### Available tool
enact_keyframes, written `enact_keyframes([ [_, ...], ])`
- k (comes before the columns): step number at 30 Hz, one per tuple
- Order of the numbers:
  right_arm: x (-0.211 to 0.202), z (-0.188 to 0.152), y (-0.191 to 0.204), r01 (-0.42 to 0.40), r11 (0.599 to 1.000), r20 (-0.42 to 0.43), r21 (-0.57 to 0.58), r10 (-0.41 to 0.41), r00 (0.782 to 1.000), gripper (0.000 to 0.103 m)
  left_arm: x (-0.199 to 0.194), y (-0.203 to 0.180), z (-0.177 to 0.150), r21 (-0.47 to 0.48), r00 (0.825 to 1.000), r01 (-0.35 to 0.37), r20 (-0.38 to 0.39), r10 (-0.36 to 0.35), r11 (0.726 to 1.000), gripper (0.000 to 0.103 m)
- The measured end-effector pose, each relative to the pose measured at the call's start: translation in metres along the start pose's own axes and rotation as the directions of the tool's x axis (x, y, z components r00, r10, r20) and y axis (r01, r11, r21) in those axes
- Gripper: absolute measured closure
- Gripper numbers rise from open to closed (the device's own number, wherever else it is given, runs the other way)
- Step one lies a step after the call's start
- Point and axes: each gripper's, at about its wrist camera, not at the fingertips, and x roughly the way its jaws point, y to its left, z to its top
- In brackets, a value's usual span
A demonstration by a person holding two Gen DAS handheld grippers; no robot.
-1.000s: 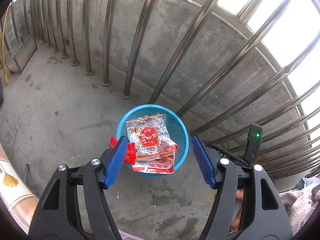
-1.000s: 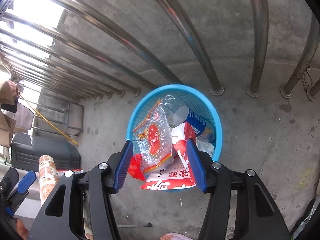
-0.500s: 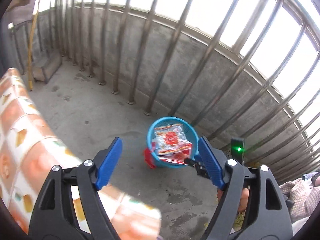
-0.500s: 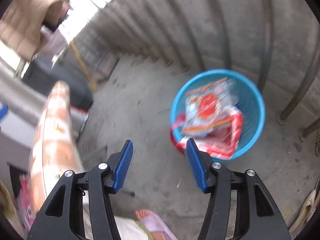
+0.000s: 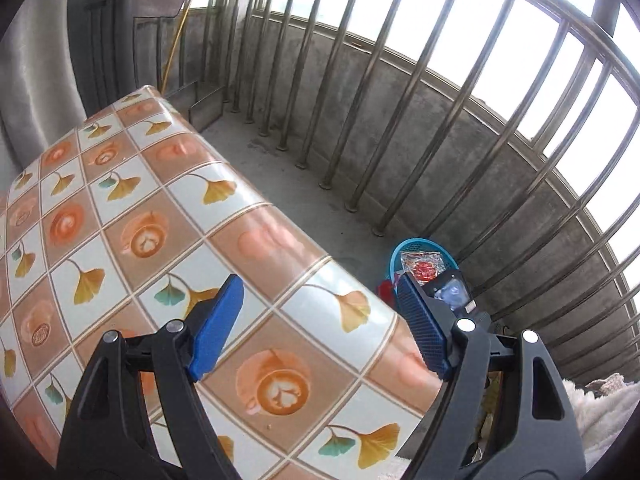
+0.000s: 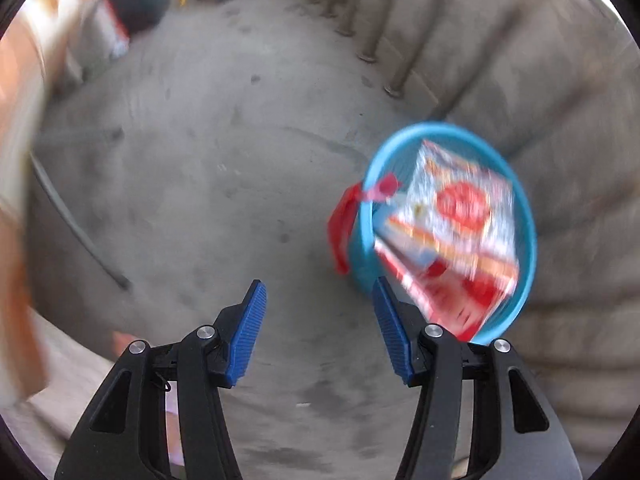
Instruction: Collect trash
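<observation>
A grey concrete floor (image 5: 280,184) meets curved steel railing bars (image 5: 404,120) from twelve to three o'clock; a glossy leaf-and-cup patterned tablecloth (image 5: 132,216) fills nine o'clock.

Your left gripper (image 5: 320,328) angles downward, jaws spread wide, nothing between them. Your right gripper (image 6: 318,330) points steeply down, jaws parted and empty, pads at 9 and 3 o'clock.

A table (image 5: 168,216) under a glossy tiled cloth printed with coffee cups and ginkgo leaves stands on the grey concrete floor (image 6: 224,152). Beyond the table, steel railing bars (image 5: 404,120) rise from a low concrete kerb; a yellow pole (image 5: 176,40) leans behind the table's far corner, near a dark panel (image 5: 100,40).
</observation>
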Motion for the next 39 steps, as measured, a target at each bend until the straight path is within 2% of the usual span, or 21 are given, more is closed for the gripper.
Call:
enact_keyframes([
  [1,0.012,0.009,0.012,0.045,0.994,-0.022,-0.095,-0.048,0.999,0.049,-0.003,0.006,-0.002,-0.003,1.000,-0.008,0.002,0.008,1.000,0.028],
  [3,0.035,0.023,0.033,0.131,0.957,-0.046,-0.260,-0.148,0.988,0.049,-0.010,0.016,-0.004,-0.016,1.000,-0.026,0.008,0.027,1.000,0.028],
  [5,0.063,0.031,0.055,0.216,0.883,-0.044,-0.416,-0.257,0.965,0.049,-0.014,0.025,-0.005,-0.029,0.999,-0.037,0.014,0.037,0.999,0.028],
  [7,0.091,0.036,0.073,0.290,0.788,-0.036,-0.543,-0.367,0.929,0.045,-0.015,0.029,-0.005,-0.041,0.998,-0.051,0.021,0.052,0.998,0.028],
  [10,0.125,0.025,0.102,0.359,0.593,0.010,-0.721,-0.509,0.861,0.035,-0.013,0.038,-0.004,-0.059,0.998,-0.066,0.013,0.067,0.996,0.028],
  [12,0.143,0.012,0.116,0.388,0.437,0.072,-0.811,-0.584,0.808,0.027,-0.011,0.043,-0.004,-0.065,0.997,-0.074,0.004,0.074,0.995,0.028],
  [13,0.151,0.005,0.120,0.410,0.346,0.121,-0.844,-0.622,0.774,0.025,-0.009,0.045,-0.003,-0.069,0.997,-0.078,-0.001,0.078,0.995,0.028],
  [14,0.159,0.001,0.121,0.428,0.271,0.160,-0.862,-0.654,0.739,0.023,-0.006,0.047,-0.003,-0.071,0.997,-0.078,-0.006,0.078,0.994,0.028],
  [15,0.164,0.000,0.119,0.435,0.228,0.178,-0.871,-0.679,0.712,0.023,-0.004,0.048,-0.002,-0.075,0.997,-0.077,-0.012,0.077,0.994,0.028],
  [18,0.173,0.007,0.110,0.444,0.180,0.175,-0.878,-0.743,0.646,0.022,0.002,0.051,0.000,-0.078,0.997,-0.073,-0.022,0.071,0.994,0.028],
  [20,0.177,0.008,0.105,0.439,0.144,0.180,-0.887,-0.768,0.615,0.022,0.006,0.051,0.001,-0.078,0.997,-0.069,-0.026,0.067,0.995,0.028],
  [25,0.190,0.009,0.095,0.417,0.135,0.172,-0.899,-0.767,0.618,0.022,0.017,0.053,0.003,-0.093,0.997,-0.062,-0.042,0.058,0.994,0.028],
  [27,0.195,0.007,0.094,0.391,0.165,0.133,-0.905,-0.765,0.630,0.022,0.021,0.053,0.002,-0.092,0.997,-0.061,-0.053,0.056,0.994,0.028],
  [29,0.201,0.005,0.093,0.375,0.172,0.116,-0.911,-0.765,0.633,0.022,0.025,0.054,0.002,-0.089,0.996,-0.063,-0.065,0.057,0.994,0.028],
  [30,0.203,0.003,0.094,0.356,0.194,0.088,-0.914,-0.763,0.641,0.022,0.026,0.054,0.001,-0.088,0.996,-0.064,-0.070,0.057,0.994,0.028],
  [32,0.205,0.006,0.095,0.315,0.281,-0.003,-0.906,-0.751,0.661,0.022,0.028,0.054,0.001,-0.088,0.996,-0.063,-0.076,0.056,0.994,0.028],
  [33,0.205,0.009,0.095,0.310,0.312,-0.031,-0.898,-0.748,0.663,0.022,0.028,0.053,0.001,-0.086,0.996,-0.063,-0.076,0.056,0.994,0.028],
  [35,0.207,0.011,0.094,0.314,0.329,-0.046,-0.891,-0.753,0.656,0.022,0.029,0.053,0.001,-0.084,0.995,-0.063,-0.076,0.057,0.994,0.028],
  [39,0.213,0.011,0.094,0.314,0.308,-0.042,-0.898,-0.771,0.635,0.022,0.029,0.051,0.002,-0.080,0.995,-0.062,-0.077,0.056,0.995,0.028],
])
